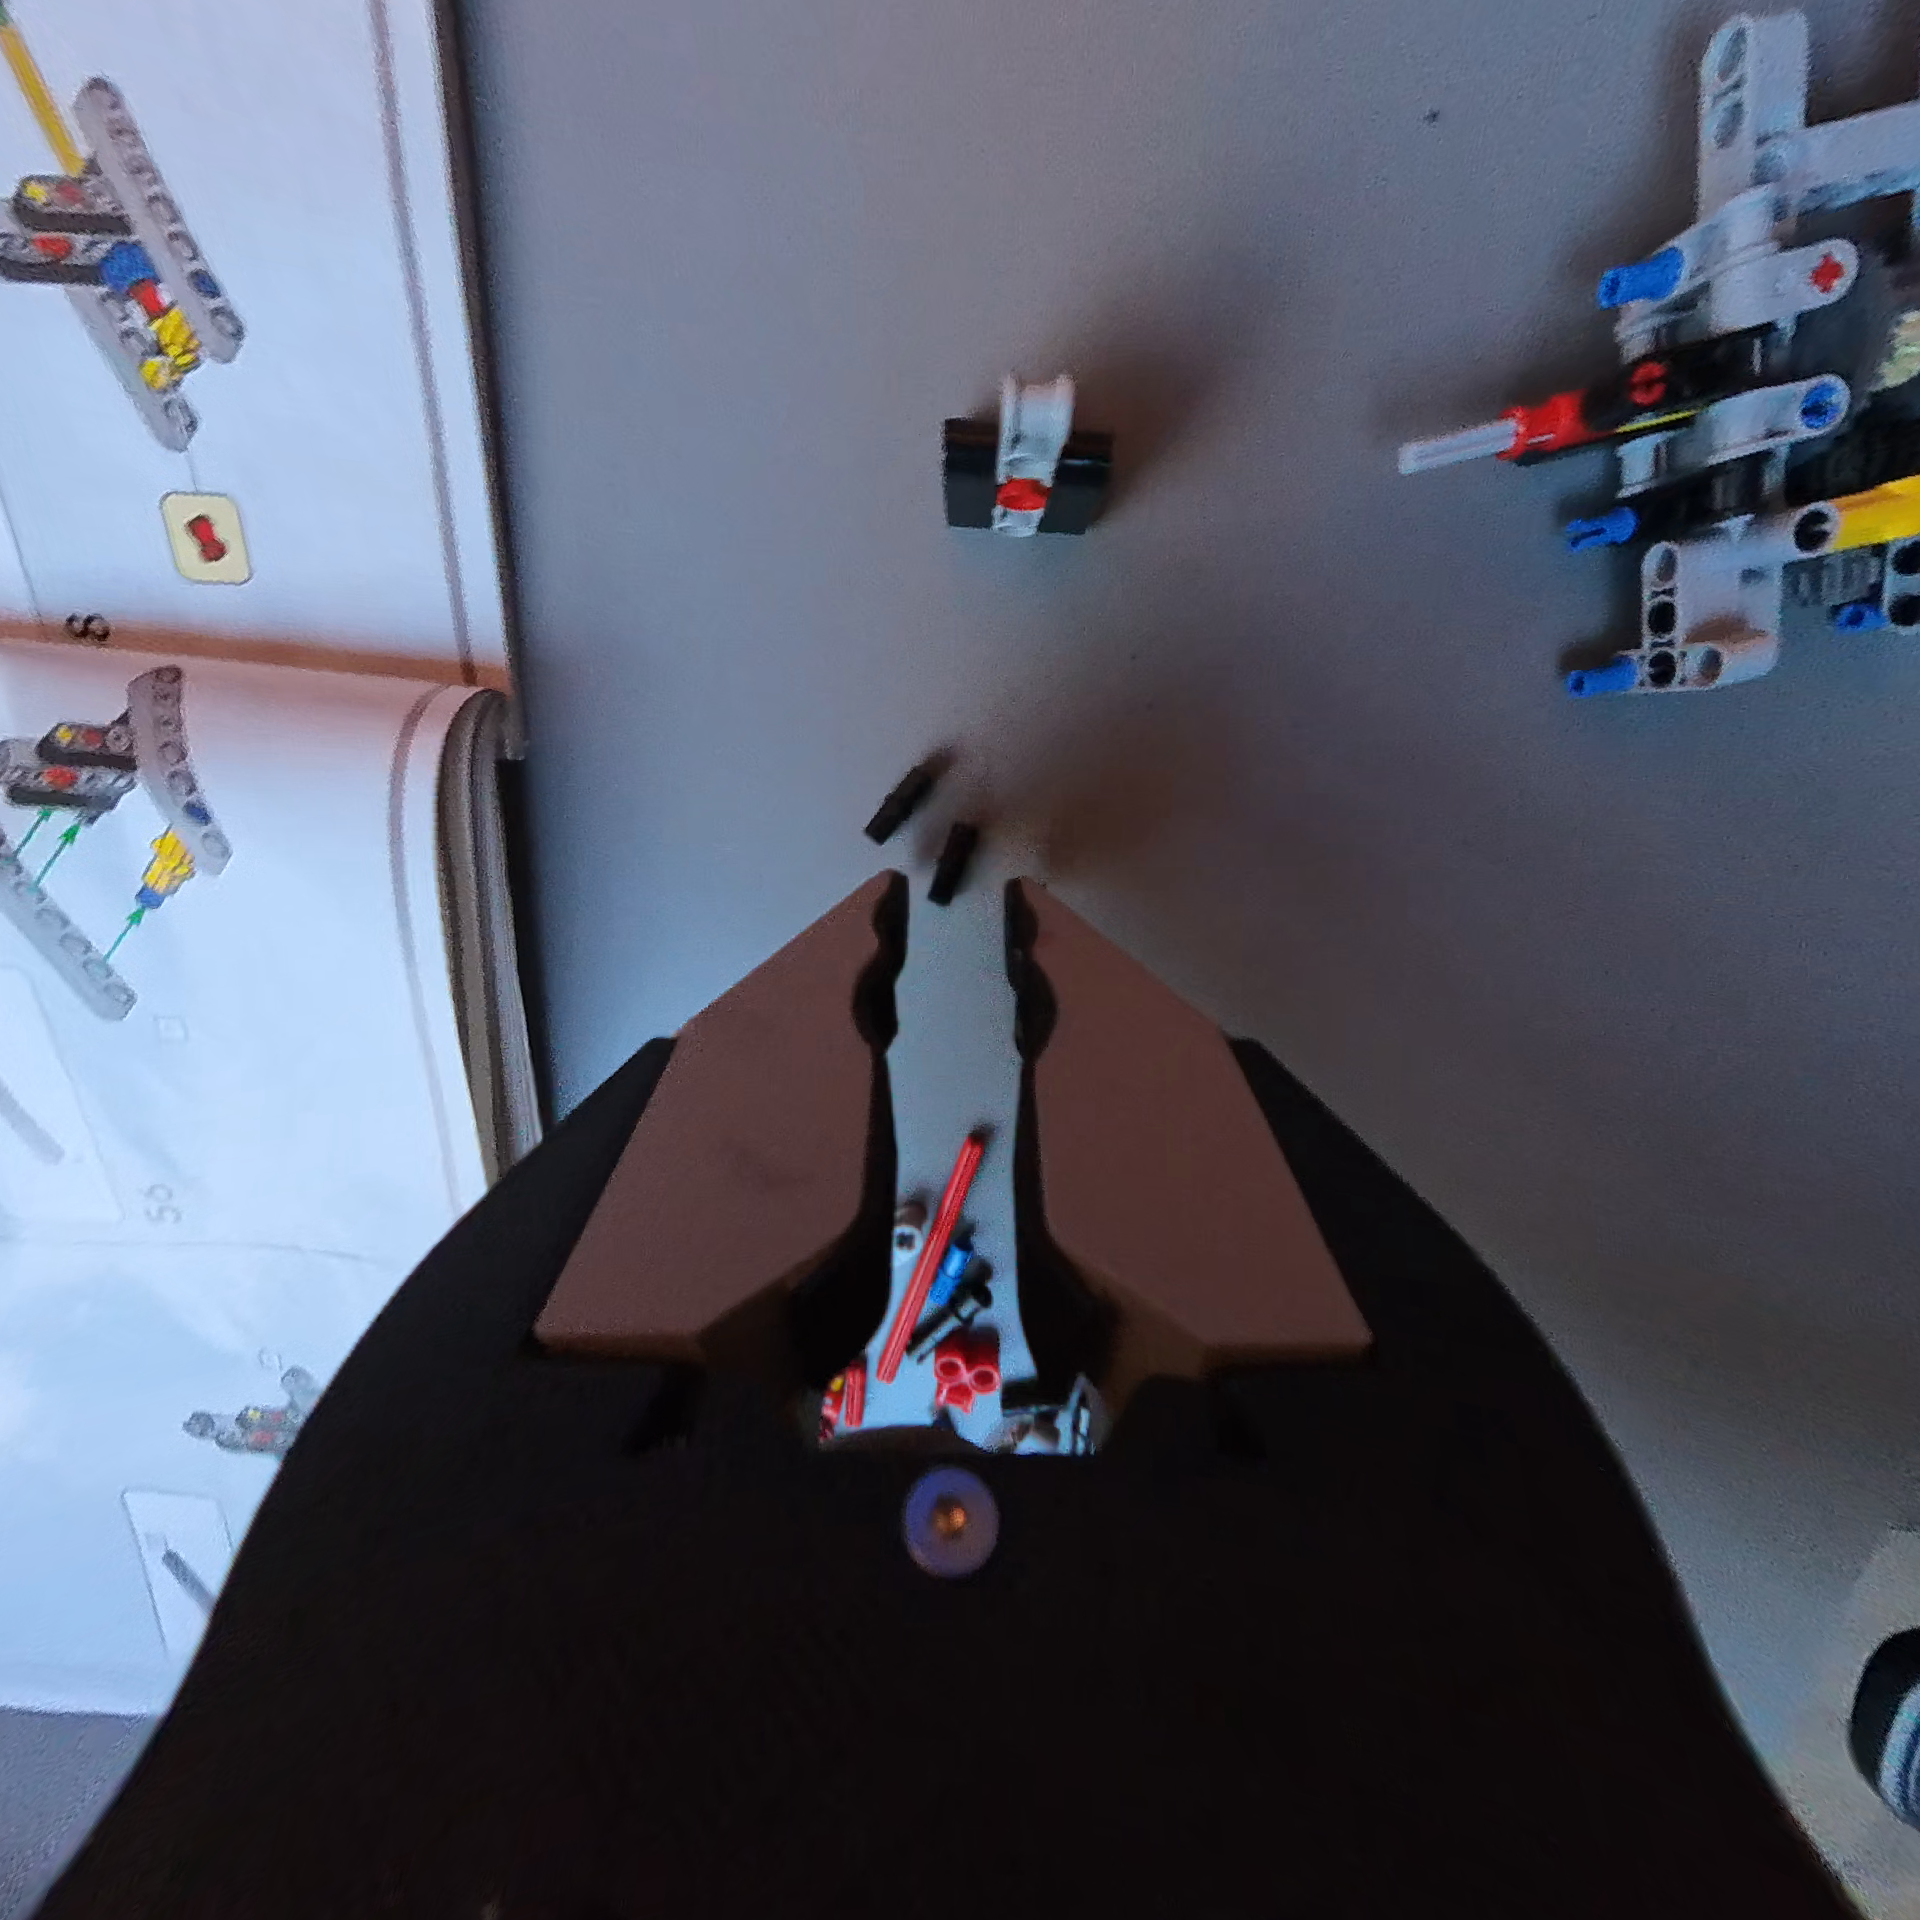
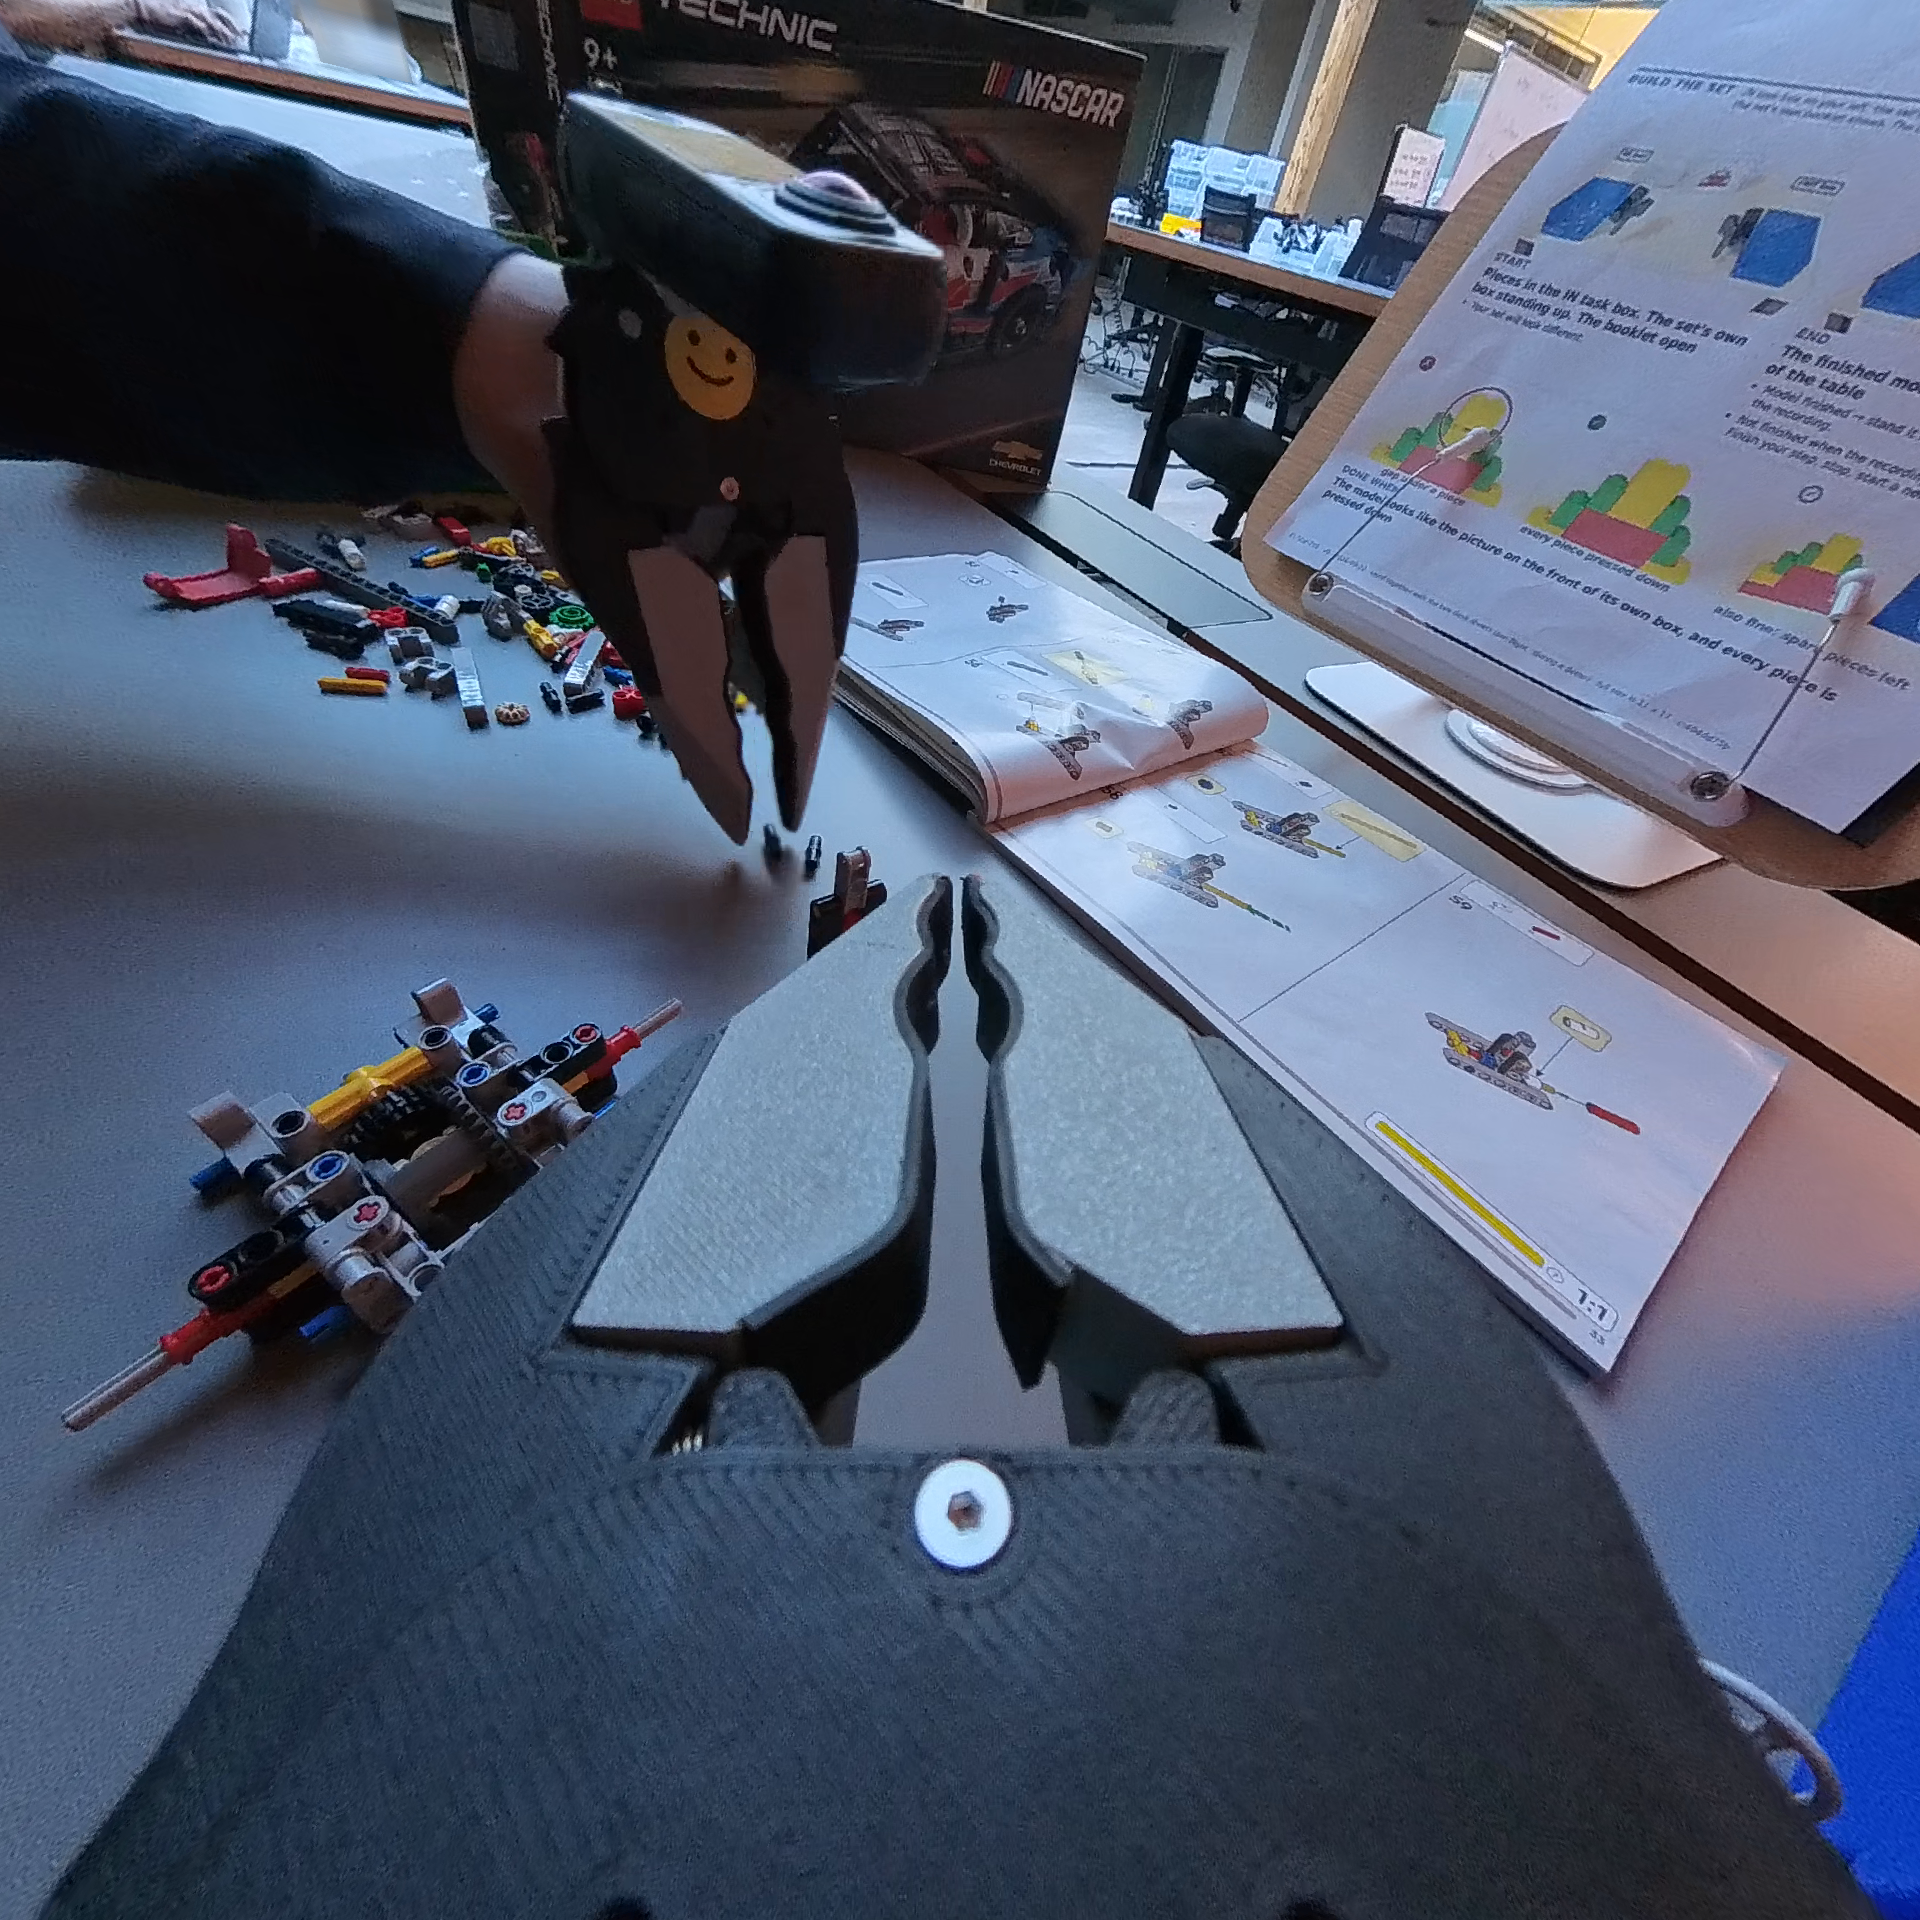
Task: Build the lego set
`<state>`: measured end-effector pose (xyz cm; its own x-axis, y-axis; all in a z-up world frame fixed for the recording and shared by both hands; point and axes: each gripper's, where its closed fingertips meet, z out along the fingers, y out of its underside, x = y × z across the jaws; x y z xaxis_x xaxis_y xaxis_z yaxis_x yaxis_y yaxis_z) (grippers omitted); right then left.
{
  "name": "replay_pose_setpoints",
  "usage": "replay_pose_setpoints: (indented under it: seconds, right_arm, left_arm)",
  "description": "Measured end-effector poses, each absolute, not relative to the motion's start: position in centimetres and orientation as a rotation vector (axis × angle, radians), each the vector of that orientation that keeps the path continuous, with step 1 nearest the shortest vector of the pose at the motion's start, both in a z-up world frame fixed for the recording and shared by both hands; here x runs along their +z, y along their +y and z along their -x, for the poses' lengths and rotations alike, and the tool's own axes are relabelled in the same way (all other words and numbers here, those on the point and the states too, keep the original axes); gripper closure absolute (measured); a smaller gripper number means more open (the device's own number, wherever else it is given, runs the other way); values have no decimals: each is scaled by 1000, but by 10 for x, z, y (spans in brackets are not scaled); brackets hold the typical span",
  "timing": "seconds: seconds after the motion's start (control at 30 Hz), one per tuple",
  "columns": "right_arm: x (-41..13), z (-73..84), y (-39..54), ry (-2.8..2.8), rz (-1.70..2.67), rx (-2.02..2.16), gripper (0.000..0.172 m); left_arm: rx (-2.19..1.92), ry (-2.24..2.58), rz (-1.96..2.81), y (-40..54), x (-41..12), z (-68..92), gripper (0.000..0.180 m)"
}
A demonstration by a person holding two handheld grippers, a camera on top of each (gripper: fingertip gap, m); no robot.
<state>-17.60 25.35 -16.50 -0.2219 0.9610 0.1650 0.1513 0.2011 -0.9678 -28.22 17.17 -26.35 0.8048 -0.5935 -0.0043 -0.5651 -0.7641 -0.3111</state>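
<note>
**Two small black pins under my left fingers**

My left gripper [image 1: 956, 883] hangs just above the grey table [image 1: 1351, 935] with its fingers a little apart and nothing between them. Two short black pins [image 1: 953, 862] lie on the table right at the tips: the nearer one sits just ahead of the gap, and the other pin [image 1: 902, 802] lies just beyond it, up and to the left. The two are close but apart. From the right wrist view the same pins [image 2: 774, 840] show under the left fingertips [image 2: 732, 800], which do not touch them.

I judge these pins to be very light, hard plastic, stiff and smooth, so they could roll or skid off if pinched at one end. The middle of the barrel, taken across its width, looks like the safest hold.

My right gripper [image 2: 956, 883] has its fingers brought together with nothing in them, held low over the table beside the open booklet [image 2: 1351, 987].

Counted: two loose black pins; one small black and grey block piece with a red stud [image 1: 1027, 462]; one larger half-built model [image 2: 395, 1164]; one open booklet; one box [image 2: 987, 208] standing at the back; one sheet on a stand [image 2: 1662, 416]. A scatter of loose parts [image 2: 436, 623] lies further off, too many to count.
</note>
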Motion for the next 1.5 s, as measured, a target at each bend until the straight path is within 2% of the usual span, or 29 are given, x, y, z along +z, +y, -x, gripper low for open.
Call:
replay_pose_setpoints:
  seconds: [0.23,0.4,0.73,0.97,1.3,1.5]
  right_arm:
    - [-165,176,253,-1575,1085,1135,172]
    - [-166,176,252,-1580,1086,1135,172]
    - [-167,177,253,-1578,1091,1131,172]
    - [-167,177,253,-1581,1092,1132,172]
    - [-167,177,251,-1590,1088,1142,172]
    - [-168,178,249,-1597,1085,1137,172]
  left_arm:
    - [-22,742,2679,151,-234,321,168]
    - [102,638,2754,124,-237,372,171]
    - [166,831,2796,112,-266,378,172]
    - [133,860,2788,116,-267,372,179]
    - [71,843,2747,127,-256,358,179]
    - [31,988,2664,154,-251,312,178]
